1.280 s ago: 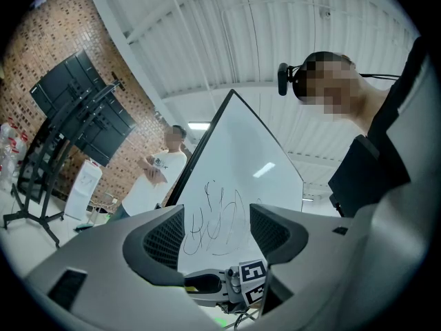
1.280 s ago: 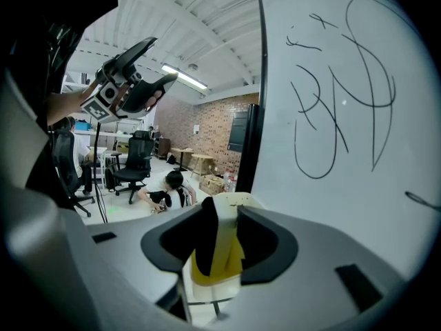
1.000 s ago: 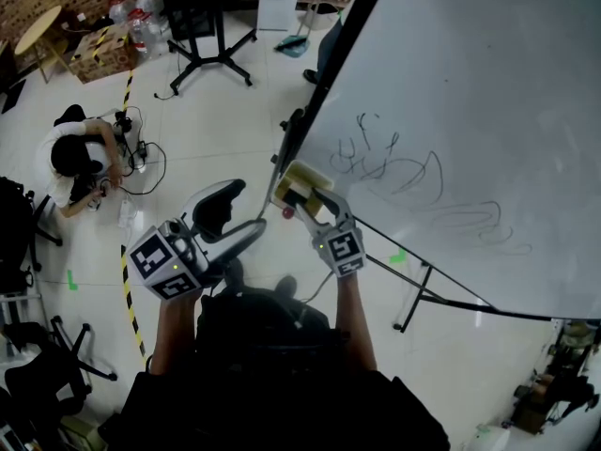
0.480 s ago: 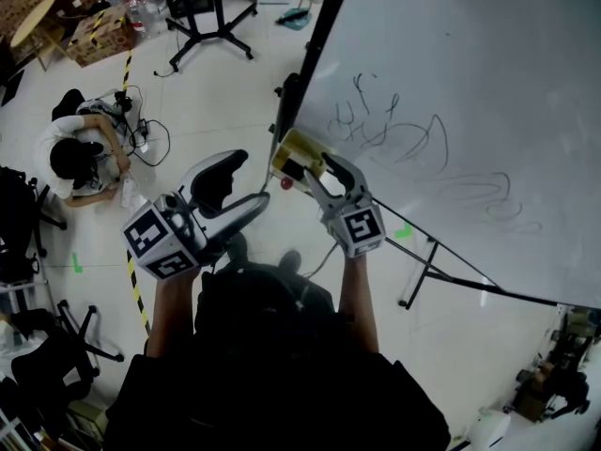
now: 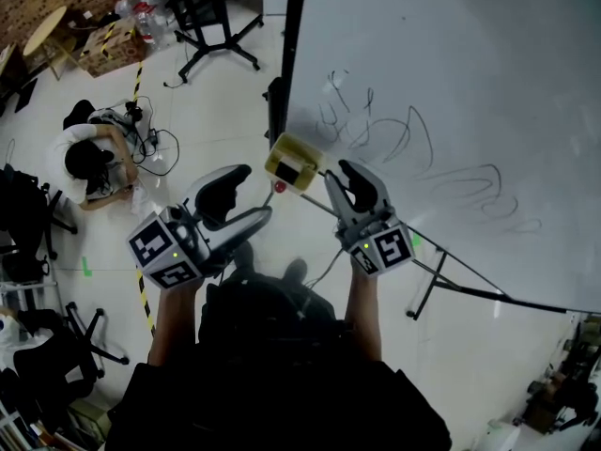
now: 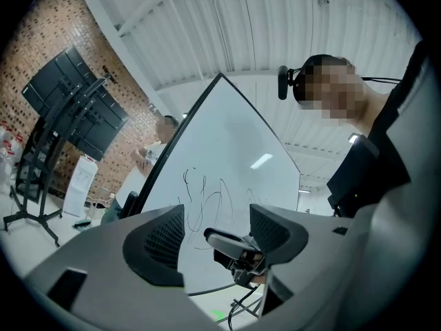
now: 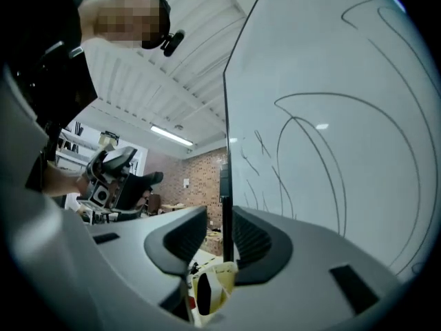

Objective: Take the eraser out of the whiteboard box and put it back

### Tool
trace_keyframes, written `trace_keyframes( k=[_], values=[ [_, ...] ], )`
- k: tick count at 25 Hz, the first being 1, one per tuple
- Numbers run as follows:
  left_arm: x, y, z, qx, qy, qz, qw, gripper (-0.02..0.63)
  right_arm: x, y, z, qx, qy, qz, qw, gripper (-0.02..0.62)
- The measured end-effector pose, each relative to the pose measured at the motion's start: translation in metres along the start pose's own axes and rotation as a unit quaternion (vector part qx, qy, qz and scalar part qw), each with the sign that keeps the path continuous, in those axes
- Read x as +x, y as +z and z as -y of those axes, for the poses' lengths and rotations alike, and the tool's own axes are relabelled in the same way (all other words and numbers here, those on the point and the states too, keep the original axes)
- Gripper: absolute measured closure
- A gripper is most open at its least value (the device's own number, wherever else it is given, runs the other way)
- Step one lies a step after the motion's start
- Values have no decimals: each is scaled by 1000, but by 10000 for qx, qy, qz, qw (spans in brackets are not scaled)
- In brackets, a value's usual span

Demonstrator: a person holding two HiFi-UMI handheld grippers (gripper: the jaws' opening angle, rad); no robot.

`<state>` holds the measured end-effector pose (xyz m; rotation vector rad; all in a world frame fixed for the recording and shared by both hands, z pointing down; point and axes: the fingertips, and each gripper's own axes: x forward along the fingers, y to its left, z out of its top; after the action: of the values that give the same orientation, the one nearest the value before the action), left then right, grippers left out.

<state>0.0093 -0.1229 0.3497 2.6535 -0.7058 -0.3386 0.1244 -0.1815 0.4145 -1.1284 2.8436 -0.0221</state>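
Yellow box (image 5: 294,164) at the whiteboard (image 5: 470,83) lower left corner, with the eraser (image 5: 285,170) seemingly the dark piece inside (hard to confirm). Just left of the right gripper (image 5: 349,175), below its jaws in the right gripper view. Closing there, nothing between the jaws. Left gripper (image 5: 246,195) jaws apart, empty, farther off. Probably a right-hand reach, down-left toward the box.

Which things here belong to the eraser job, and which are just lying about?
Job: yellow box at the whiteboard edge; dark block in it, probably the eraser; right gripper, jaws closing with nothing between them; left gripper, open and empty.
Lying about: black stand; crouching person; cables; round table.
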Motion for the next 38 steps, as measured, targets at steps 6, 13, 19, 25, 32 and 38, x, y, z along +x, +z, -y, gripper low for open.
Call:
trace_keyframes(
  k=[6, 13, 19, 25, 32, 38],
  values=[
    [6, -13, 20, 37, 361, -99, 9993, 313, -38, 24, 0, 333, 173, 519, 9979, 477],
    [-2, -31, 47, 110, 783, -357, 9962, 313, -63, 36, -6, 718, 476, 1024, 9910, 492],
    [-13, -27, 66, 206, 690, -275, 9970, 313, -79, 45, -30, 735, 525, 1136, 9894, 492],
    [-35, -22, 95, 318, 201, -169, 9991, 313, -98, 61, -66, 499, 371, 1208, 9907, 494],
    [-118, -20, 124, 245, -305, 51, 9992, 313, -117, 76, -165, 269, 117, 1210, 9922, 494],
    [-192, -31, 149, -123, -723, 225, 9970, 314, -152, 66, -258, 279, -385, 911, 9947, 494]
  ],
)
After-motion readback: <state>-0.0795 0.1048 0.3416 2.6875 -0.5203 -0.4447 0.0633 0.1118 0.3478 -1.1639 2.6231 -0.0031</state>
